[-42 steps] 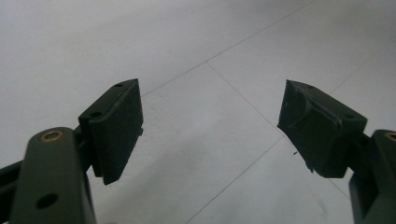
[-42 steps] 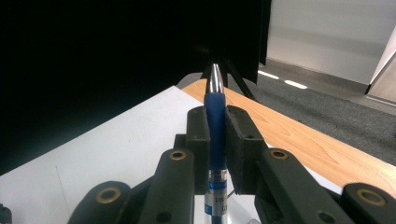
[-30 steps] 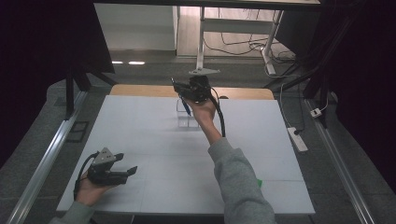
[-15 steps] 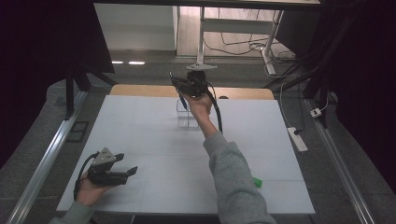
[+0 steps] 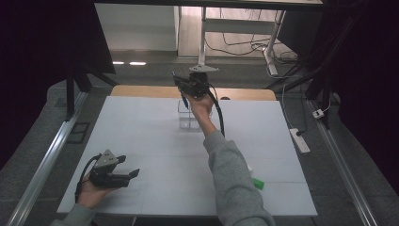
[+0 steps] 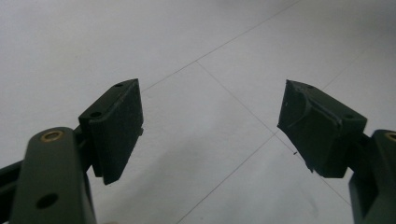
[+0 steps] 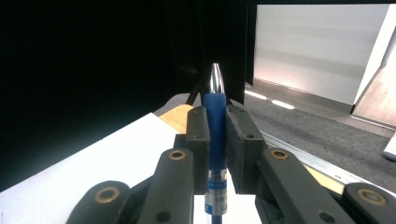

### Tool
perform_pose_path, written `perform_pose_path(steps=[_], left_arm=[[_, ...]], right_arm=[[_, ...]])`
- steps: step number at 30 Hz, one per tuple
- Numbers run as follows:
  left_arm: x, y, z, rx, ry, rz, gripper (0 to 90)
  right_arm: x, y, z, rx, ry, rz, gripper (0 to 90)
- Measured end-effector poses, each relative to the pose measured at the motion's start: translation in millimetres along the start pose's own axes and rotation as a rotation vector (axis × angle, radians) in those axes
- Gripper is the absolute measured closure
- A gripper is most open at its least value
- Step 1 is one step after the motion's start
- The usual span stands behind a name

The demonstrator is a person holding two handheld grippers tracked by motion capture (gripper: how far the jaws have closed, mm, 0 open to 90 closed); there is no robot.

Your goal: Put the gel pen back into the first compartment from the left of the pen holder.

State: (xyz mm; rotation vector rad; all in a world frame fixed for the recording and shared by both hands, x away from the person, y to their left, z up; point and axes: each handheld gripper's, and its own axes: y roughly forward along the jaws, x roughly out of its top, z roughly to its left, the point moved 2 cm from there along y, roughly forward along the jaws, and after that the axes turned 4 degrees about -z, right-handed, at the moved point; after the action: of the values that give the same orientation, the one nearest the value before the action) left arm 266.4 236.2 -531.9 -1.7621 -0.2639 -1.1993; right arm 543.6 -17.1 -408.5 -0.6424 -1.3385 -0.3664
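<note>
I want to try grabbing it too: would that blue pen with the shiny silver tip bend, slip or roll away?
The blue pen with a shiny silver tip probably stays stiff: it stands straight between the right gripper pads. Its smooth round barrel might slip if squeezed lightly, and would likely roll on the flat white table. It looks slim, so probably light.

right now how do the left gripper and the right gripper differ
The left gripper has its jaws wide apart with nothing between them; the right gripper is clamped on a blue pen. The left gripper sits low at the near edge of the white table; the right gripper is held up at the far side, above a clear container. Both are black and hand-held.
</note>
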Motion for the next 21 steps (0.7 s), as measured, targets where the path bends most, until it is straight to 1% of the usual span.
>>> perform_pose_path(steps=[2, 4, 7, 11, 14, 17, 21], left_arm=[[-0.3, 0.3, 0.0, -0.001, 0.002, 0.003, 21.6], [-1.1, 0.5, 0.7, 0.000, -0.002, 0.004, 21.5], [-1.2, 0.3, 1.2, -0.003, -0.006, 0.003, 21.5], [-0.4, -0.1, 0.0, -0.003, -0.002, 0.001, 21.5], [0.1, 0.2, -0.2, -0.002, -0.003, 0.000, 21.5], [0.1, 0.5, -0.3, -0.002, -0.002, 0.002, 21.5], [0.0, 0.2, 0.7, 0.000, -0.010, 0.000, 21.5]], right_arm=[[-1.5, 1.9, 0.1, 0.002, 0.001, 0.000, 79.5], [-3.7, 3.7, 1.0, 0.005, -0.003, 0.012, 77.8], [-6.8, 3.8, 1.1, -0.003, -0.010, 0.045, 63.8], [-7.3, -3.6, -1.0, -0.012, -0.006, 0.066, 56.8], [-5.7, -11.2, -2.8, -0.006, 0.001, 0.077, 54.0], [-5.7, -19.1, -2.7, -0.010, -0.018, 0.092, 51.7], [-8.2, -29.3, -3.0, -0.009, -0.027, 0.110, 50.4]])
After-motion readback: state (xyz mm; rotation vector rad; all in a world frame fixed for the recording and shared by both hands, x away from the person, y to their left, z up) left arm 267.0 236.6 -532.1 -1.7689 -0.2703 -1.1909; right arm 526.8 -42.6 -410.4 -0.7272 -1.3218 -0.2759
